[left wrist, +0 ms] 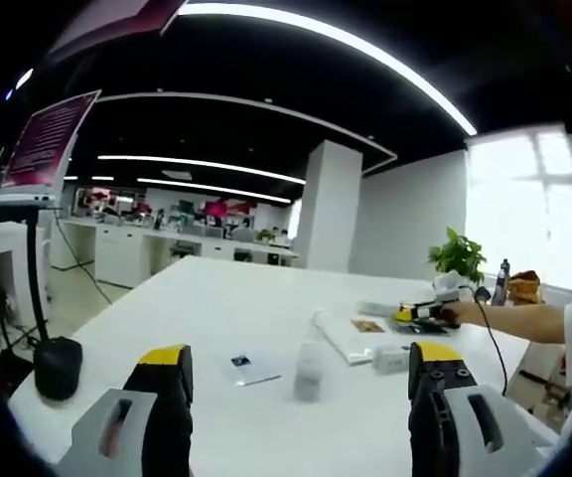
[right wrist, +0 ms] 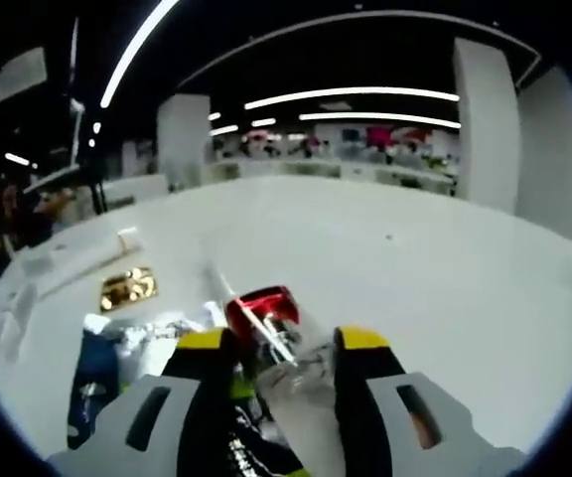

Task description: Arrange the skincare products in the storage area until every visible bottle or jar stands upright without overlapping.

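Skincare products: one small translucent bottle (left wrist: 309,375) stands upright on the white table (left wrist: 216,298), between and beyond your left gripper (left wrist: 301,397), whose jaws are spread wide and hold nothing. A flat white tray (left wrist: 351,336) and a small white box (left wrist: 389,358) lie just past it.

Red-capped item (right wrist: 263,308): in the right gripper view it sits between the jaws of your right gripper (right wrist: 284,363), which are drawn close around a clear piece below the cap; it looks gripped, though the contact is blurred. Beside it lie a gold packet (right wrist: 128,288) and a dark blue tube (right wrist: 94,383), lying flat.

Step in hand, by judgement: carrying or setting the red-capped item. Next, you need a free upright spot apart from its neighbours.

Hard to read: the clutter under the right jaws; the person's arm (left wrist: 524,320) at the far edge.
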